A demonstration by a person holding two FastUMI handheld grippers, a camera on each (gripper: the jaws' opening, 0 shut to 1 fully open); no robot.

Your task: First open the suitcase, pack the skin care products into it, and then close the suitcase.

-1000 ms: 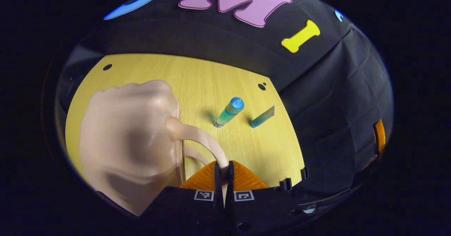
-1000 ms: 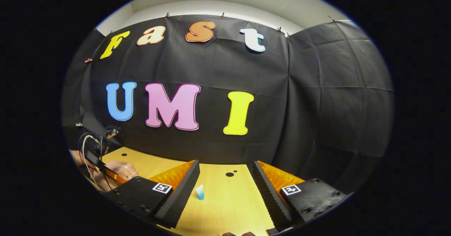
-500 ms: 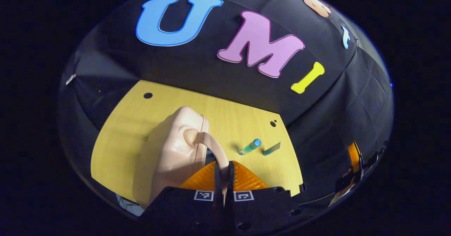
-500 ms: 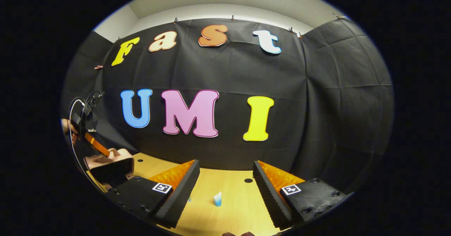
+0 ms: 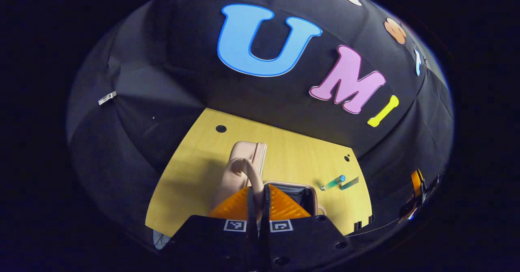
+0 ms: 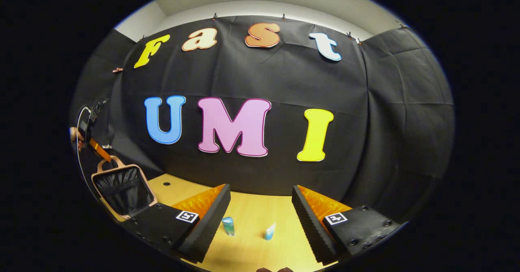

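While I hold the left gripper (image 5: 258,193) high over the table (image 5: 191,170), its two fingers are clenched on the curved handle (image 5: 248,173) of the pink suitcase (image 5: 243,162), which arcs up to my fingertips from just ahead of them. That handle belongs to the lid (image 5: 248,158), raised on edge ahead and a little left of my fingers. Just right of my fingers I see the dark-lined base (image 5: 298,193) lying flat on the table, so the suitcase is open.

Further off to the right of the left fingers, two skin care products lie on the wood close together but apart: a green bottle with a blue cap (image 5: 333,182) and a teal tube (image 5: 349,183).

On the other side, the right gripper (image 6: 260,217) is released, its fingers spread wide and grasping nothing. Both products sit on the table between those fingers: the bottle (image 6: 228,225) close by the left one, the tube (image 6: 269,231) nearer the middle.

Far to the left of the right fingers I see the lid (image 6: 122,188) with its black lining facing me, and the left gripper (image 6: 99,152) pinching its handle from above, a hand (image 6: 74,136) behind it.
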